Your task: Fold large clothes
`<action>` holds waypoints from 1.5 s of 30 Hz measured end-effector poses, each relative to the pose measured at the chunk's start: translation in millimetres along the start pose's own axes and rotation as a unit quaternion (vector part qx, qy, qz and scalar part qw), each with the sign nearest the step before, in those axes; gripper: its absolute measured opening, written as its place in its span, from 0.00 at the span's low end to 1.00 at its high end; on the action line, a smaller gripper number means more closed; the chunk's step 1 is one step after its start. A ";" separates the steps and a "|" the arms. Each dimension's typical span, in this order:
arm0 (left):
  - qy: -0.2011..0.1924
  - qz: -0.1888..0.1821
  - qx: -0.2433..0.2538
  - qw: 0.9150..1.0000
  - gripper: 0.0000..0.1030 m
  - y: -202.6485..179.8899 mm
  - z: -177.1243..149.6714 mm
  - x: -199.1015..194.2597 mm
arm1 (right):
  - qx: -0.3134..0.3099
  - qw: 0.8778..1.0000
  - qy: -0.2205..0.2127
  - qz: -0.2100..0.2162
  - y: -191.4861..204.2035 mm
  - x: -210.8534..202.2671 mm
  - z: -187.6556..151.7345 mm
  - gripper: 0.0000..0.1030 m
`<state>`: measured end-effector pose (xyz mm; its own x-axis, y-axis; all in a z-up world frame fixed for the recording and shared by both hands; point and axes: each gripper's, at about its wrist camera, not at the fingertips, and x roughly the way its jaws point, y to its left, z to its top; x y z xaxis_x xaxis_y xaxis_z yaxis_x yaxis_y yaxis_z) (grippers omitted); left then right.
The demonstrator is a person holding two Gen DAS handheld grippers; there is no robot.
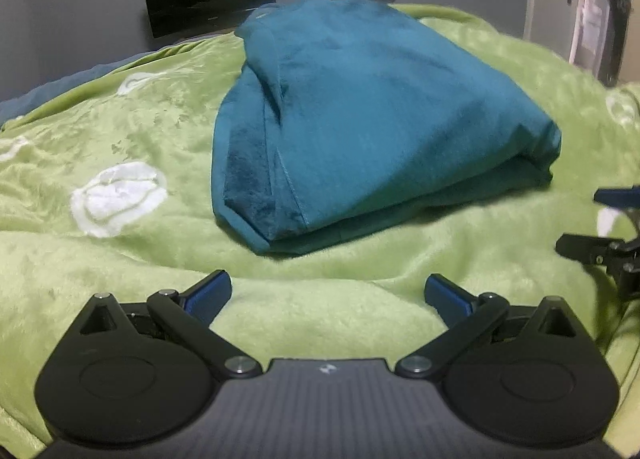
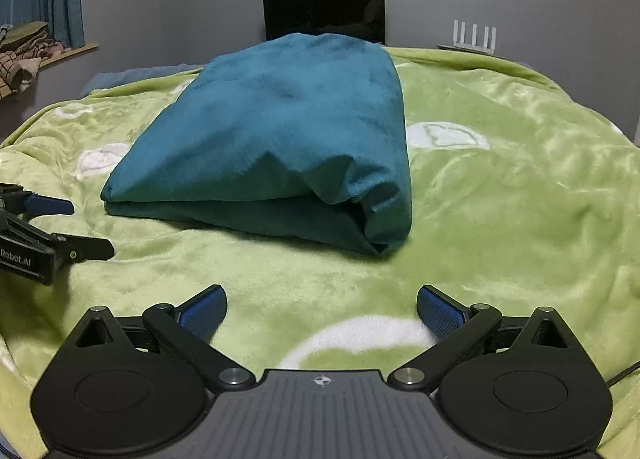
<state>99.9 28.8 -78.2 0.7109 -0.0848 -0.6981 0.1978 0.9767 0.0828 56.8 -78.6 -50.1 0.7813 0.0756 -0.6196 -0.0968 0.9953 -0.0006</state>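
Grippers, two, black with ribbed blue pads: the left gripper (image 1: 327, 291) and right gripper (image 2: 321, 301) both gape wide, grasping nothing, above a plush green blanket (image 2: 500, 199). One teal garment (image 2: 272, 131), soft and folded into a thick oblong, lies ahead, its long axis running away toward the dark monitor (image 2: 324, 9).
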 end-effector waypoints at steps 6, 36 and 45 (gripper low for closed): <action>0.006 0.002 0.007 1.000 1.00 -1.1 -2.2 2.5 | -0.005 1.000 0.007 -0.004 2.7 2.9 -1.0 1.00; 0.006 0.006 0.012 1.000 1.00 -2.9 -2.1 0.1 | -0.005 1.000 0.007 -0.004 3.3 3.4 -0.9 1.00; 0.006 0.006 0.012 1.000 1.00 -2.6 -2.1 0.4 | -0.005 1.000 0.007 -0.004 3.3 3.5 -0.8 1.00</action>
<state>98.2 26.6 -80.2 0.7046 -0.0708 -0.7061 0.2053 0.9728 0.1072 58.8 -75.1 -52.9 0.7731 0.0658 -0.6308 -0.0961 0.9953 -0.0140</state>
